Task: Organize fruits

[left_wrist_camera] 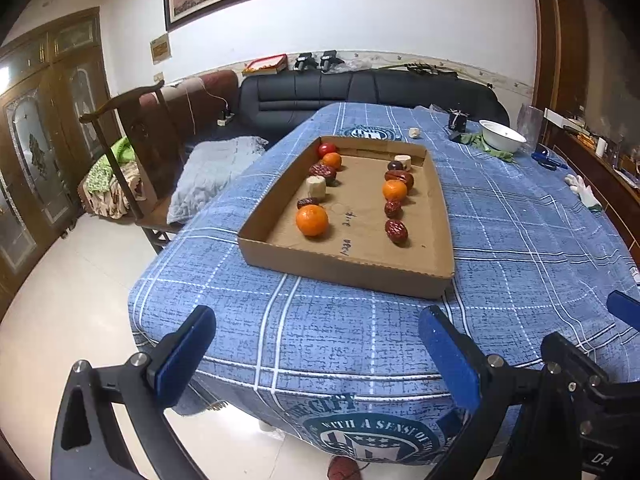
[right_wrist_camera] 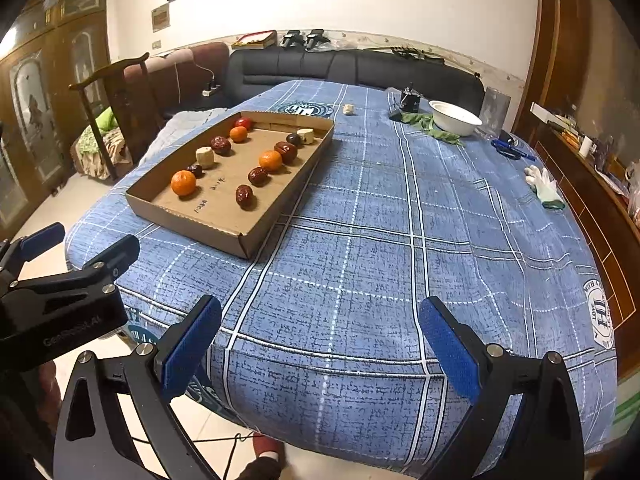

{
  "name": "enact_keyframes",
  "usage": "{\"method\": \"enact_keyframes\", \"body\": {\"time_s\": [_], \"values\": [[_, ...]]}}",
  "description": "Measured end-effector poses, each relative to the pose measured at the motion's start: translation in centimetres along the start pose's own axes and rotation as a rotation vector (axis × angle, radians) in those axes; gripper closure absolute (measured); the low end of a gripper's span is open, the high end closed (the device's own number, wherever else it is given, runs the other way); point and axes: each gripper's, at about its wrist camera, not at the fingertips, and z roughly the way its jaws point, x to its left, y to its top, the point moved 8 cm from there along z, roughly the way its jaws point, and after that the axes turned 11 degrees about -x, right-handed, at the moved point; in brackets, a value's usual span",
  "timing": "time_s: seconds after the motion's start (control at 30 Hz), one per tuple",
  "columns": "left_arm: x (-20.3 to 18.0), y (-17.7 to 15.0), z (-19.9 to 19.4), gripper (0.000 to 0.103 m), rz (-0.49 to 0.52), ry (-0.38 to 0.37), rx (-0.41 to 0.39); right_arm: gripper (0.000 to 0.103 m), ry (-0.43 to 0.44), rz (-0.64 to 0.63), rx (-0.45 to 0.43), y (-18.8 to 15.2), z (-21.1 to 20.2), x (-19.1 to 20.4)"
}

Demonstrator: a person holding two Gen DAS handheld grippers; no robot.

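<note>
A shallow cardboard tray [left_wrist_camera: 344,268] [right_wrist_camera: 192,222] lies on the blue plaid table and holds fruit in two rows. The left row has a large orange [left_wrist_camera: 312,220] [right_wrist_camera: 183,183], dates, a pale chunk [left_wrist_camera: 316,187], a small orange and a red fruit [left_wrist_camera: 326,148]. The right row has dates [left_wrist_camera: 396,230] [right_wrist_camera: 244,195], an orange [left_wrist_camera: 394,191] [right_wrist_camera: 270,160], a dark fruit and a pale chunk [left_wrist_camera: 403,161]. My left gripper [left_wrist_camera: 316,356] is open and empty at the table's near edge. My right gripper [right_wrist_camera: 320,350] is open and empty beside it, right of the tray.
A white bowl [left_wrist_camera: 502,134] [right_wrist_camera: 455,117], green cloth, a small black device, blue scissors [right_wrist_camera: 512,150] and a white glove [right_wrist_camera: 544,188] lie on the table's far right. A small pale chunk [right_wrist_camera: 349,109] lies beyond the tray. A wooden chair [left_wrist_camera: 132,152] and sofas stand left and behind.
</note>
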Motion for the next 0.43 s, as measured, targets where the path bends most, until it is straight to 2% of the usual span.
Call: {"method": "enact_keyframes", "body": {"time_s": [0.17,0.43], "values": [[-0.33,-0.02,0.17,0.0,-0.017,-0.031,0.007,0.003,0.005,0.003,0.005,-0.13,0.05,-0.11],[-0.27,0.63,0.51,0.0,-0.03,-0.039,0.018,0.003,0.006,0.017,0.017,-0.33,0.44,-0.56]]}}
